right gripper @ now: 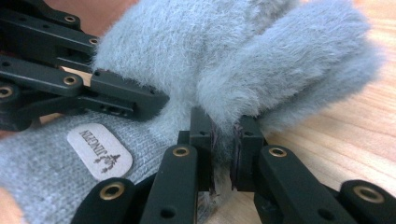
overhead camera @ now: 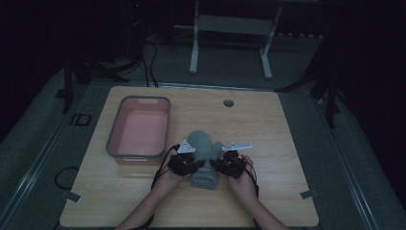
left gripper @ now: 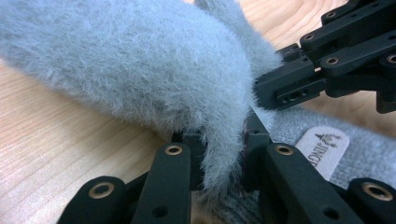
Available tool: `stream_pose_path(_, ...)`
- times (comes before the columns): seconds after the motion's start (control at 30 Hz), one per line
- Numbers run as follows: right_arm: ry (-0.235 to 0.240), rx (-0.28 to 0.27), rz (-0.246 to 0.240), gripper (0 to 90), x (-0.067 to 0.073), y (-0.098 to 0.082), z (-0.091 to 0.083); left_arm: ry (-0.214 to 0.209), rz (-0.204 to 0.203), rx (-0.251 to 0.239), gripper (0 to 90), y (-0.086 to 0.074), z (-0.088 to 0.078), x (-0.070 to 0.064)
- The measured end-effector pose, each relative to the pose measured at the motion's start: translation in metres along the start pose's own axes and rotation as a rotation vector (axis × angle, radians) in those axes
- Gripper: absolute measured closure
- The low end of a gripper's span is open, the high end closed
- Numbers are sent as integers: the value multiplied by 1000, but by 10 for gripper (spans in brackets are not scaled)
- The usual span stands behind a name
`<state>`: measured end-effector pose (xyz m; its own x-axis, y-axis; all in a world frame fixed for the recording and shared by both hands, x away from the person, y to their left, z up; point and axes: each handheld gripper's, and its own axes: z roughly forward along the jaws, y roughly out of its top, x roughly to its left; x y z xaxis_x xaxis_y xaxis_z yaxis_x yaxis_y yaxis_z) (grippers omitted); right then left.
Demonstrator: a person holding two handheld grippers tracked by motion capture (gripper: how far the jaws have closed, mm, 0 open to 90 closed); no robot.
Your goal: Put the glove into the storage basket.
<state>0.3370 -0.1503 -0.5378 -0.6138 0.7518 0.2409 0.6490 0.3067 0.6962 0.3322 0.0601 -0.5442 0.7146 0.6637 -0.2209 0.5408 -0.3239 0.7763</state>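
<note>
So that the glove (overhead camera: 205,160) can lift evenly off the counter (overhead camera: 282,139), my left fingers (left gripper: 187,154) and right fingers (right gripper: 201,135) pinch its fluffy edges at 9 and 3 o'clock.

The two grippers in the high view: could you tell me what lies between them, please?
In the high view, a fuzzy grey mitten lies between the left gripper and the right gripper; each is shut on its fabric.

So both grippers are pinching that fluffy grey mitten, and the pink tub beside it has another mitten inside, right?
Not quite: the high view shows the pink tub with nothing inside. Both the left gripper and right gripper do pinch the grey mitten.
</note>
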Motion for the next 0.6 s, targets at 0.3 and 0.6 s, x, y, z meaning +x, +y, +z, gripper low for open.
stream_pose_path(0.3,1,-45,-6,823,5,11,-20,-24,8,-35,794,17,-15,-3)
stream_pose_path(0.6,11,-99,-25,822,16,33,-35,-10,61,-64,793,38,-39,-1)
